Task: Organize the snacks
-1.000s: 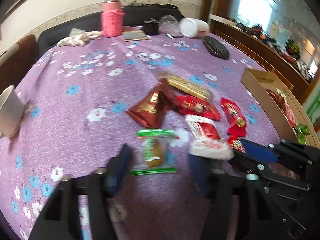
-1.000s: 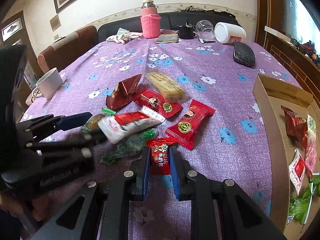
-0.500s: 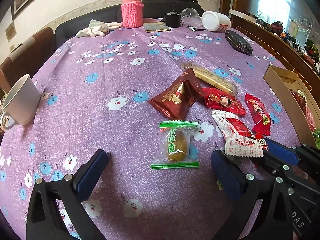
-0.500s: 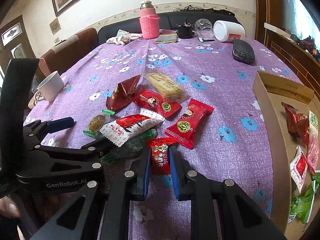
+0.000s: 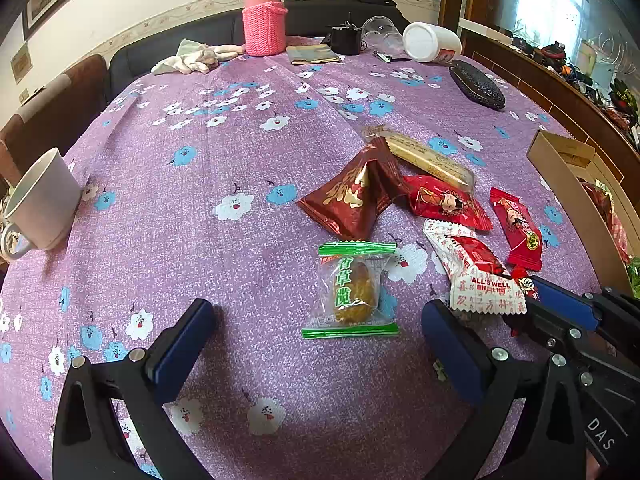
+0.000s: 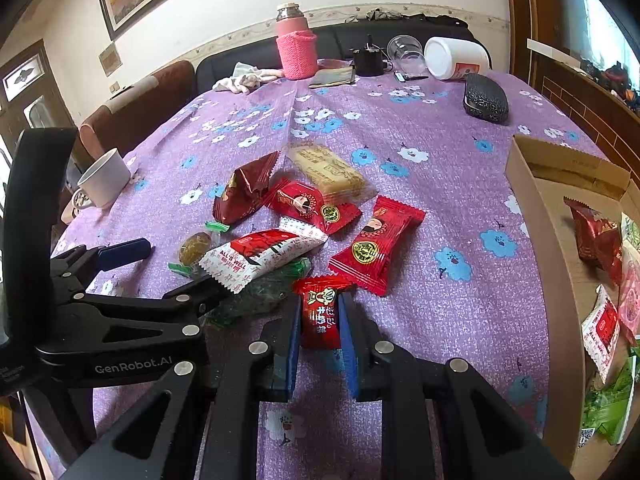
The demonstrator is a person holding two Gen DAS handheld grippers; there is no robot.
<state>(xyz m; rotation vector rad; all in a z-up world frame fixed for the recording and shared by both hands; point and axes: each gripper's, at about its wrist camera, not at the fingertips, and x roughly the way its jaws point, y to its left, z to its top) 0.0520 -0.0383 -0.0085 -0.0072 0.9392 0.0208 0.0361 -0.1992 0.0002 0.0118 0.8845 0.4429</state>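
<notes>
Your right gripper (image 6: 319, 320) is pinching a small red candy (image 6: 320, 314); your left gripper (image 5: 316, 324), fingers spread wide, is flanking the green-edged olive packet (image 5: 352, 290), with the white-red wrapper (image 5: 476, 276) crowding its right finger.

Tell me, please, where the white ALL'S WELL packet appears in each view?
Left wrist: ALL'S WELL packet lies lower right, beside the right tool's tip.
Right wrist: packet lies left of centre, above the left tool's finger.
Shared landmark: pink bottle at the far edge.
</notes>
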